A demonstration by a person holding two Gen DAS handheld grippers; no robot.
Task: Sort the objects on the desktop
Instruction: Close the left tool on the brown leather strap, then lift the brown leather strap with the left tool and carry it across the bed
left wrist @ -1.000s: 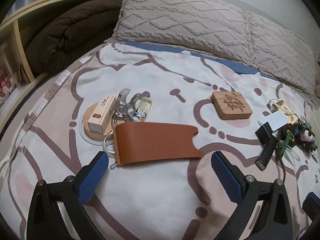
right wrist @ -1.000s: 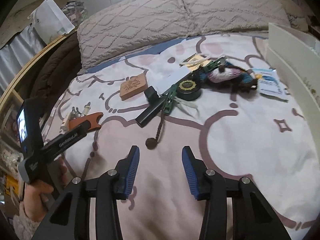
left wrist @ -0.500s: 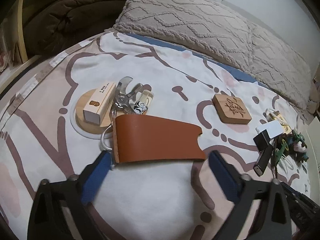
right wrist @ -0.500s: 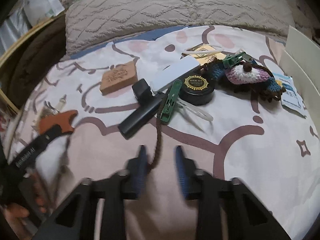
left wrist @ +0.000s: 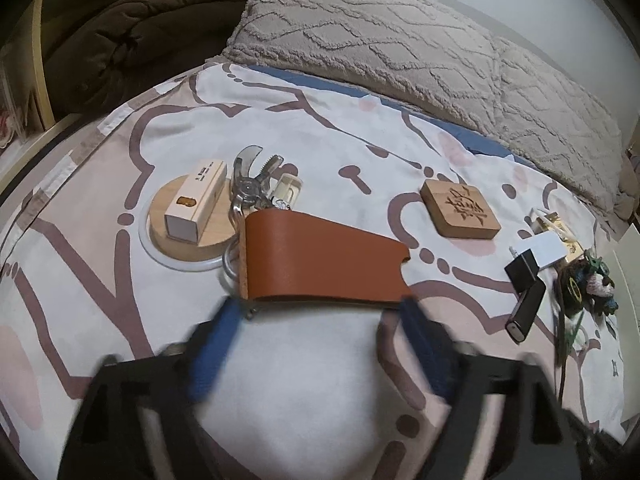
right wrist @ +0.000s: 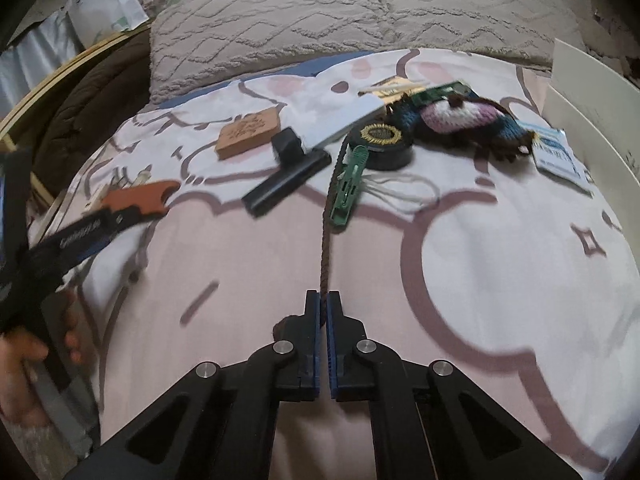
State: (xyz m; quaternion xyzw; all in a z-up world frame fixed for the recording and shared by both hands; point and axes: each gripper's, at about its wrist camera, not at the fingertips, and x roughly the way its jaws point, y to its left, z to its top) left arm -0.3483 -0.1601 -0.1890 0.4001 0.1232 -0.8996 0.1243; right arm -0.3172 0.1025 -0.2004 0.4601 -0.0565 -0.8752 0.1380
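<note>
A brown leather sleeve lies flat on the patterned bedcover. My left gripper is blurred, its jaws opening; the blue fingertips flank the sleeve's near corners without a visible grip. In the right wrist view a brown braided cord runs down from the black round tin and green clip into my right gripper, which is shut on it. A dark knot bulges beside the left finger.
Behind the sleeve sit a round wooden coaster bearing a small wooden box, and metal shears. A carved wooden tile, black stick, white card, crochet toy, packet, white box wall and pillows surround.
My right gripper dropped onto the brown cord and its jaws closed on it. The left gripper moved up to the leather sleeve, so its fingertips now stand at the sleeve's near edge.
</note>
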